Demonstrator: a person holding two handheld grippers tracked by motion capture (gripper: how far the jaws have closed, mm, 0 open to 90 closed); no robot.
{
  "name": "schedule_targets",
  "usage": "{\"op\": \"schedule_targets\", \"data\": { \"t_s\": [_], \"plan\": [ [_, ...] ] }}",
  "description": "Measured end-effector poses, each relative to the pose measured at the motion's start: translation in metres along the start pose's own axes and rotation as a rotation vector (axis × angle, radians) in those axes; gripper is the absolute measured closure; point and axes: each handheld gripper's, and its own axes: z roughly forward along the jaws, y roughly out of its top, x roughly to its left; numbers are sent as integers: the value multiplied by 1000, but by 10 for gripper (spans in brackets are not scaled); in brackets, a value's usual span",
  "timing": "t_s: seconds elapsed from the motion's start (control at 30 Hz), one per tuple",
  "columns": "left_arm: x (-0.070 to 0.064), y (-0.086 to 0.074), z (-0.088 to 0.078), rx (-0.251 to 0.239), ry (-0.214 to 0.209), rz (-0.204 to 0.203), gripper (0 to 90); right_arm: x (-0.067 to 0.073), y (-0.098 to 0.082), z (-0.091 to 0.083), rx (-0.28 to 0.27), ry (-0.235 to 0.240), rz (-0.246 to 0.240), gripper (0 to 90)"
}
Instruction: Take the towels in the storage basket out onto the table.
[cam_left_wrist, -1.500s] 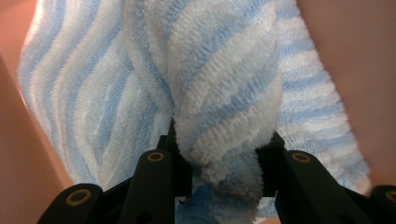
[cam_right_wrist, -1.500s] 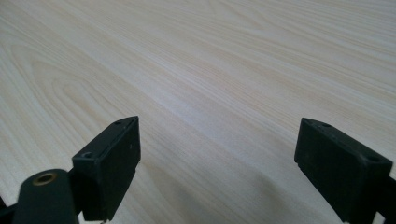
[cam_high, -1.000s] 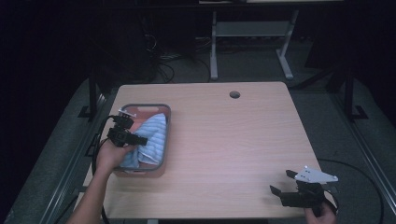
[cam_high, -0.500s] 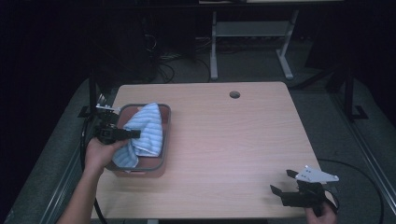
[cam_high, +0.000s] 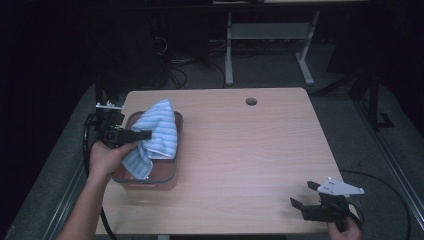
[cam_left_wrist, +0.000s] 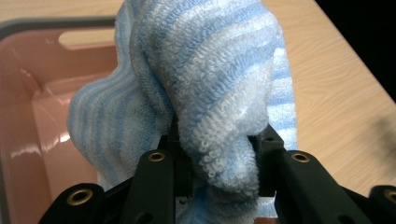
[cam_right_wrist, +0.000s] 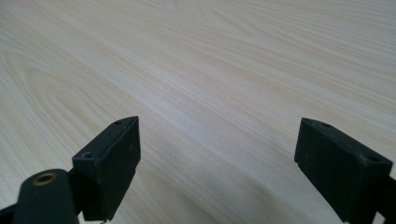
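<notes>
A blue and white striped towel (cam_high: 157, 131) hangs lifted above a pink bin with a grey rim (cam_high: 168, 173) at the table's left side. My left gripper (cam_high: 145, 134) is shut on a fold of the towel (cam_left_wrist: 219, 107), and the bin's pink inside (cam_left_wrist: 32, 116) lies below it in the left gripper view. The towel's lower end still reaches into the bin. My right gripper (cam_high: 304, 196) stands open low over the table's front right corner. Nothing but bare wood (cam_right_wrist: 215, 93) lies between its jaws.
The light wooden table (cam_high: 250, 150) has a round cable hole (cam_high: 251, 101) near its far edge. Dark floor, cables and a desk frame (cam_high: 270, 40) lie beyond the table.
My left gripper has raised the towel out of the bin, from lying flat to hanging bunched up. The right gripper has stayed in place.
</notes>
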Motion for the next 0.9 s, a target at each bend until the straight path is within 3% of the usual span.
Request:
{"op": "schedule_targets", "data": {
  "t_s": [0.5, 0.9],
  "plan": [
    [-36, 29, -9, -33, -34, 64, 677, -3, 0, -3, -15, -8, 22, 137],
    [-68, 46, 0, -26, -62, 115, 676, -4, 0, -3, -19, -8, 18, 137]
  ]
}}
